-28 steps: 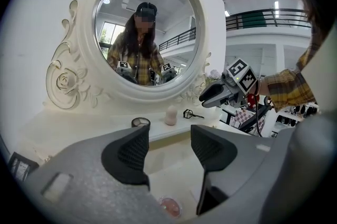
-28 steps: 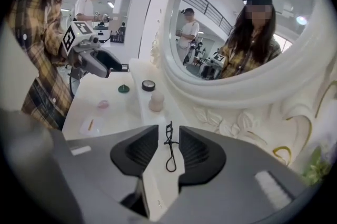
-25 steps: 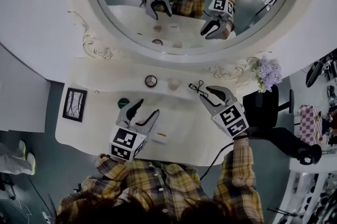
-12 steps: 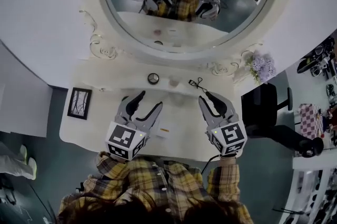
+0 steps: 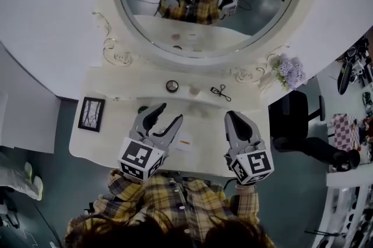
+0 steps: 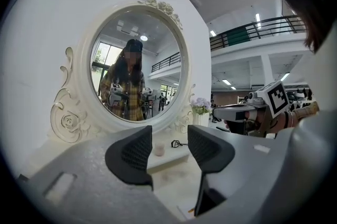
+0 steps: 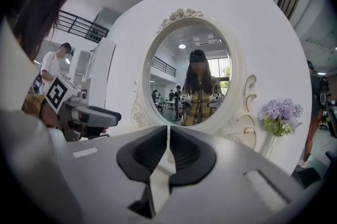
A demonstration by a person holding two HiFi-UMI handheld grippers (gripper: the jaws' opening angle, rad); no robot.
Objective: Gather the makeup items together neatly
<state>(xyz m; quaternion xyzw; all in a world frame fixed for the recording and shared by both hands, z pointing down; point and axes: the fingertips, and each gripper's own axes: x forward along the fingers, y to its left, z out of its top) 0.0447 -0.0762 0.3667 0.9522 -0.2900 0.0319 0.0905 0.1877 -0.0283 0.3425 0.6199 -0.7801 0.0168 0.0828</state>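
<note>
Far left on the white dressing table (image 5: pixel 108 145): black picture frame (image 5: pixel 91 114), lying flat near the edge. A small green round item (image 5: pixel 142 109) sits just left of the left gripper (image 5: pixel 169 112), partly hidden by its jaw. Left gripper is released: jaws wide apart, though they have just been closing a little, with nothing between the pads. It points toward the oval mirror (image 5: pixel 204 14), above the tabletop. Makeup items are spread out, not grouped. A round dark compact (image 5: pixel 172 86) sits on the raised far shelf under the mirror. A flat white pack with an orange mark (image 5: pixel 185 142) lies on the near tabletop just right of the left gripper's body. A small pale pink jar (image 5: pixel 194 89) is on the shelf right of the compact, apart from it. A black eyelash curler (image 5: pixel 220 91) is further right on the same shelf. Right gripper (image 5: pixel 234 119) is clenched: jaws have just been closing and are now together with only a thin slit, holding nothing. Purple flowers (image 5: pixel 289 72) stand at the far right corner, and a black chair (image 5: pixel 290 116) is beside the table's right end.
</note>
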